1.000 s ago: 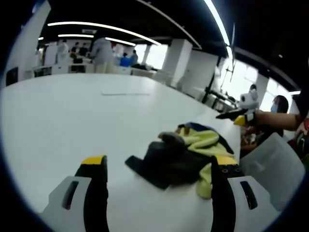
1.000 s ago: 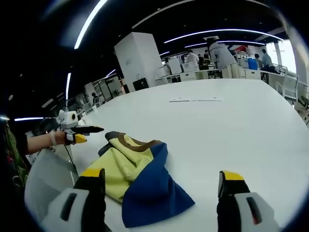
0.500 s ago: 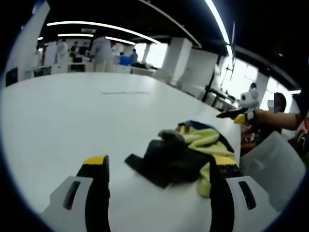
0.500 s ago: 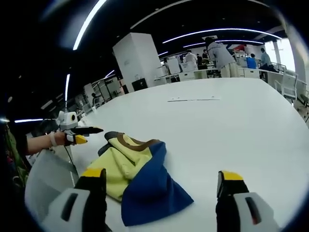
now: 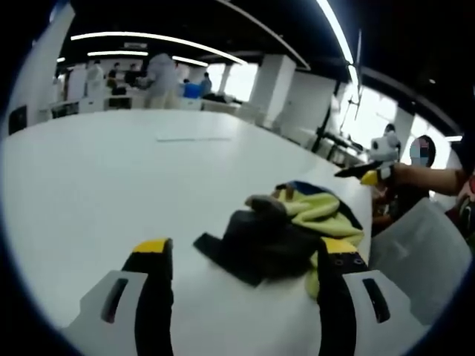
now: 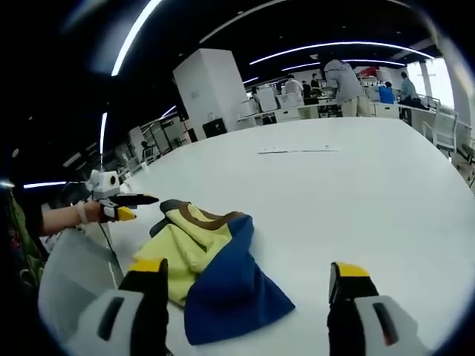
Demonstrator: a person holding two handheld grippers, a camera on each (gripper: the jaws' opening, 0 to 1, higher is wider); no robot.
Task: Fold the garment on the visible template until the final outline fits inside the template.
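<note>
A broad white surface carries a crumpled garment near its edge. The left gripper view shows its dark grey and yellow folds; the right gripper view shows the garment as a blue panel over yellow with a brown collar. The left claw and right claw both stand spread wide, holding nothing. A thin template outline lies well apart, farther across the surface.
</note>
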